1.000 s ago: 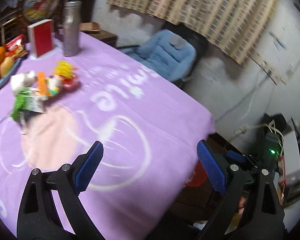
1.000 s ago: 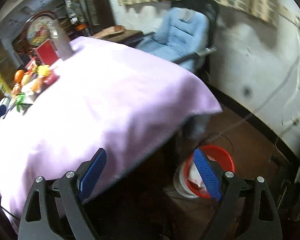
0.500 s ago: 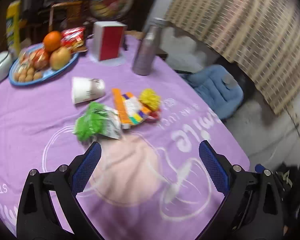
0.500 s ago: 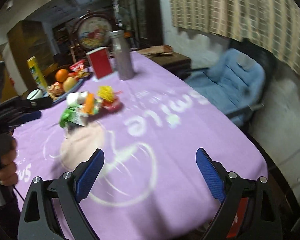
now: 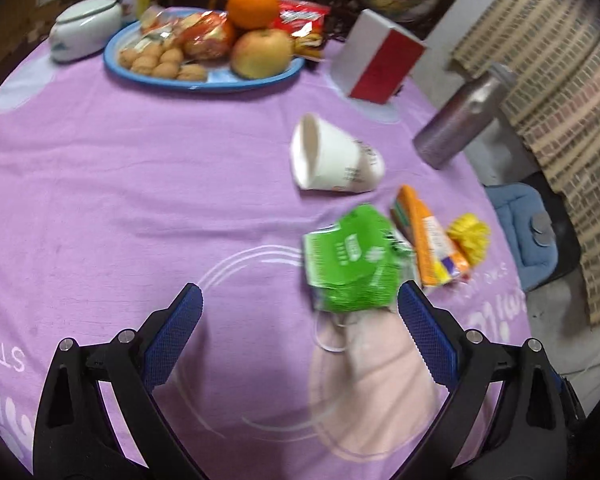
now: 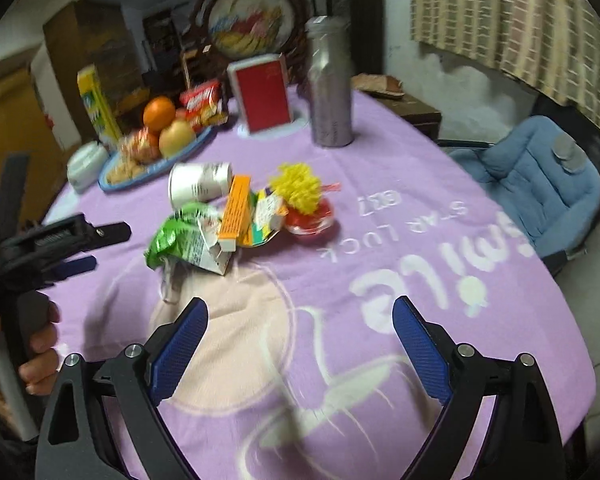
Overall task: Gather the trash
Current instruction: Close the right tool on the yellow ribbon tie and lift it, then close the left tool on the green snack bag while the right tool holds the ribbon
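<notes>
Both tongs are held with their blue pads wide apart and nothing between them: the left tongs (image 5: 299, 322) fill the bottom of the left wrist view, and the right tongs (image 6: 300, 338) the bottom of the right wrist view. The left tongs are also seen at the left edge of the right wrist view, gripped by a hand (image 6: 36, 354).

The trash is gathered in one loose heap on the purple tabletop (image 5: 120, 184). A crumpled green wrapper (image 5: 350, 264) lies just right of centre in the left wrist view, right beside the right pad of the left tongs; whether they touch cannot be told. An orange carton (image 5: 430, 246) lies against its right side, a yellow pom-pom (image 5: 469, 237) further right, and a tipped white paper cup (image 5: 334, 160) just above. In the right wrist view a small red dish (image 6: 310, 216) is seen under the pom-pom.

The step in hand is judged to be the approach to the first piece; nothing is yet collected. The green wrapper is the likely target. For the next move, the left tongs would need to be shifted rightward so that the wrapper sits between the pads, lowered, then closed. The fruit plate (image 5: 196, 82), red box (image 5: 384, 62) and metal bottle (image 5: 460, 120) in the upper part of the frame are not taken as trash and should be left alone.
</notes>
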`<state>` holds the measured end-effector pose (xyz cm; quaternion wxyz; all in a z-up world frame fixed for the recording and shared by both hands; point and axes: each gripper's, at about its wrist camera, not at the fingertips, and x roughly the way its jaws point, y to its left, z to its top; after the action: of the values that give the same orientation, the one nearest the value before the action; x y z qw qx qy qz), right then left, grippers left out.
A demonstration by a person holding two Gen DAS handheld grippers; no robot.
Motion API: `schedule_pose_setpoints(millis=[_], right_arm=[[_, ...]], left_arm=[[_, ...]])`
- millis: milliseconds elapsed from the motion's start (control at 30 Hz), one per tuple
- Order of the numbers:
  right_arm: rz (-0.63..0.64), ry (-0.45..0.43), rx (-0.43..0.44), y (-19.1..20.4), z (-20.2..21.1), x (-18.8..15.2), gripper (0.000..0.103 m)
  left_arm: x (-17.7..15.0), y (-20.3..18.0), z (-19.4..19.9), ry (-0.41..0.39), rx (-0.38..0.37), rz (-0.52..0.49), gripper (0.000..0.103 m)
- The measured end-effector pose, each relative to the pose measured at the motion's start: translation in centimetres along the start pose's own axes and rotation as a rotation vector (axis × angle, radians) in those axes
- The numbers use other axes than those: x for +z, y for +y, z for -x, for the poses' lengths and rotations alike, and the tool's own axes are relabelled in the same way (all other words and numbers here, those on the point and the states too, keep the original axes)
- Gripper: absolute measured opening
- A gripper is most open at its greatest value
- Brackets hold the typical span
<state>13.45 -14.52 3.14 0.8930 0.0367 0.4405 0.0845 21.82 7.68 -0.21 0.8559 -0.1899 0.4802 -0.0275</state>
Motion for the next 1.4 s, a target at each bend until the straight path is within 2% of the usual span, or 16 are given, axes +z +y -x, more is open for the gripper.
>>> schedule_pose_setpoints(millis=[100, 233, 500, 567, 700, 800, 833, 967, 1133, 1300, 1400], right_arm=[[0.054, 0.045, 0.001, 1.7, -2.5, 0.3, 0.092], [0.077, 0.053, 0.000, 2.4, -4.1, 0.9, 0.092], [0.023, -0.022, -0.014, 0.9, -5.7, 5.2, 0.092], [0.016, -0.030, -0.035, 0.6, -6.8, 6.5, 0.088], [-0.002, 0.016, -0.049, 0.4, -10.0, 8.3, 0.072], [-0.022, 0.033, -0.042, 0.4, -11.6, 8.8, 0.034], [-0.028, 0.032, -0.038, 0.4, -11.7, 8.9, 0.032], [-0.055, -0.012, -0.026, 0.1, -10.0, 8.6, 0.028], [-0.048, -0.086, 0.052, -0.2, -5.2, 6.4, 0.028], [-0.030, -0.073, 0.091, -0.8, -2.1, 2.9, 0.029], [-0.007, -0.049, 0.079, -1.0, -1.3, 0.7, 0.029]], left_arm=[[-0.1, -0.2, -0.3, 0.010, 0.008, -0.001, 0.095], [0.0, -0.1, -1.0, 0.012, 0.029, 0.000, 0.095], [0.4, 0.9, -1.1, -0.005, 0.040, 0.071, 0.095], [0.4, 0.9, -1.0, -0.008, 0.046, 0.072, 0.095], [0.4, 0.5, -1.3, -0.006, 0.062, 0.053, 0.095], [0.4, 0.4, -1.8, 0.007, 0.068, 0.047, 0.095], [0.4, 0.5, -1.9, 0.011, 0.067, 0.050, 0.095], [0.5, 0.7, -1.9, 0.011, 0.063, 0.058, 0.095], [0.3, 0.3, -1.4, 0.006, 0.047, 0.047, 0.095], [-0.2, -1.0, -1.4, 0.025, 0.012, 0.012, 0.095], [-0.7, -2.0, -1.7, 0.034, 0.003, -0.021, 0.095]])
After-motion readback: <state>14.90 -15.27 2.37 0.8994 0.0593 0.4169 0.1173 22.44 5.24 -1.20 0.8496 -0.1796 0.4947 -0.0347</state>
